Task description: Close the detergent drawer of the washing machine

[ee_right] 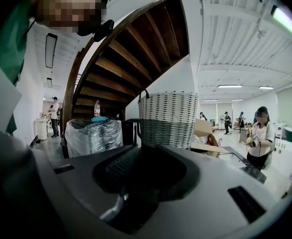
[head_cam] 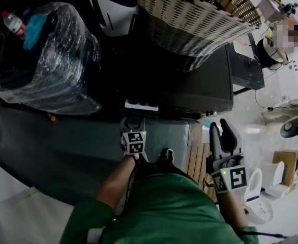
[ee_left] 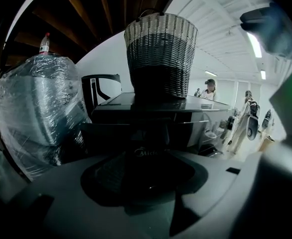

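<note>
Over on the far left, a plastic-wrapped bundle [head_cam: 47,60] is sitting on the floor with a bottle [head_cam: 12,23] lying on top of it. Just right of it, the dark washing machine [head_cam: 189,85] is carrying a big wicker basket [head_cam: 189,19] on its lid. Now the thing that matters: the detergent drawer [head_cam: 141,105] is showing its white top at the near left edge of the machine, right where the front panel is facing the person. The left gripper [head_cam: 132,120] is pointing straight at it, tips just beside the drawer's near face. Its own camera is filling up with the dark front panel and drawer. That view is dim, but the jaws are looking parted with nothing clamped between them. The person's green sleeve [head_cam: 88,217] is reaching in behind it. Moving right, the right gripper [head_cam: 221,128] is hanging well apart from the drawer, off the machine's near right corner over the pale floor. Its jaws are standing wide and holding nothing. Its camera is looking past the basket to a wooden staircase [ee_right: 131,59] on the far side. At the far right, a person [head_cam: 276,47] is standing beyond the machine.
</note>
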`<state>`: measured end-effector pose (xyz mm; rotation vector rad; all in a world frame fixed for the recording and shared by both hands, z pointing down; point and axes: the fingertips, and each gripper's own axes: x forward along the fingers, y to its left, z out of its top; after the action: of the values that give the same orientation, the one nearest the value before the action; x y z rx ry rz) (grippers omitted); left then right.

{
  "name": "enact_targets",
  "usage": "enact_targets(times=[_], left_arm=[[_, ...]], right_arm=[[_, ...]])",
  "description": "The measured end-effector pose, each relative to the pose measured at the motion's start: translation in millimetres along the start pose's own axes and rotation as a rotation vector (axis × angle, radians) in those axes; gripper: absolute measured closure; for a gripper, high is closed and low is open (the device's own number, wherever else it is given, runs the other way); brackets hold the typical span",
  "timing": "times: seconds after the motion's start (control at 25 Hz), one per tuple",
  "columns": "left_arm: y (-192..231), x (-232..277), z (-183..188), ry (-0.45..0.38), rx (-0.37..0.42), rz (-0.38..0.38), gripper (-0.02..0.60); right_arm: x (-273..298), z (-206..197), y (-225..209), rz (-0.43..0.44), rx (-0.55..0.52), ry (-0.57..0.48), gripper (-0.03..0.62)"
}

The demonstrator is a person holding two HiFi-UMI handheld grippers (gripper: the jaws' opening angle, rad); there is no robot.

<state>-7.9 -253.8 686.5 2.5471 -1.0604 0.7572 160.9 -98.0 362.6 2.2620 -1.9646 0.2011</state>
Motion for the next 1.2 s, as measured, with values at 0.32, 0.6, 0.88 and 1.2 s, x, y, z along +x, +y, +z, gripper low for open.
enact_targets(times=[0.32, 0.6, 0.88, 1.2], left_arm=[[4, 28, 19, -0.004, -0.009, 0.014, 0.348], [6, 38, 26, -0.002, -0.016, 0.019, 0.342], [6, 39, 27, 0.007, -0.009, 0.013, 0.339], [7, 46, 31, 0.01, -0.012, 0.018, 0.33]], right_arm=[[21, -5, -9, 0.024, 0.002, 0.012, 0.47], [43, -7, -15, 0.047, 0.007, 0.017, 0.47], [58, -11, -21, 0.049, 0.045, 0.022, 0.471], [65, -13, -22, 0.061, 0.038, 0.025, 0.471]])
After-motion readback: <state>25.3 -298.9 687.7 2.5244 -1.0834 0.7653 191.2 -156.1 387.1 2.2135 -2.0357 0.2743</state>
